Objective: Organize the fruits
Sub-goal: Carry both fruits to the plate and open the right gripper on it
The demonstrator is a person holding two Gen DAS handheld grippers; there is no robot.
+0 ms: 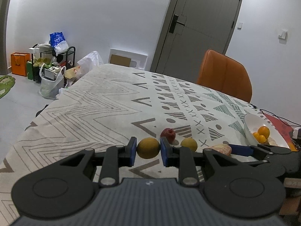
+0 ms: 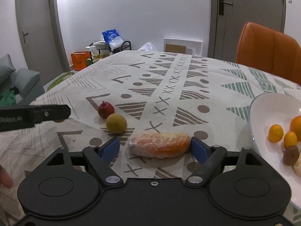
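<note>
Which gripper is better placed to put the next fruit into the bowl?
Probably the left gripper: its fingers look closed on a yellow fruit. The right gripper is nearer the bowl, but stands open around the peeled piece.

1. The tablecloth (image 2: 105,79) is off-white, printed with grey-brown chevrons, dots and crosses, plus green striped triangles.
2. The apple (image 2: 106,109) is dark red.
3. Two round fruits (image 1: 148,148) (image 1: 189,144) are yellow-green.
4. The peeled segment (image 2: 160,145) is orange with whitish pith.
5. The bowl (image 2: 270,101) is white; the chair (image 2: 267,50) is orange.
6. Both grippers' pads (image 1: 133,148) (image 2: 110,148) are blue.
</note>
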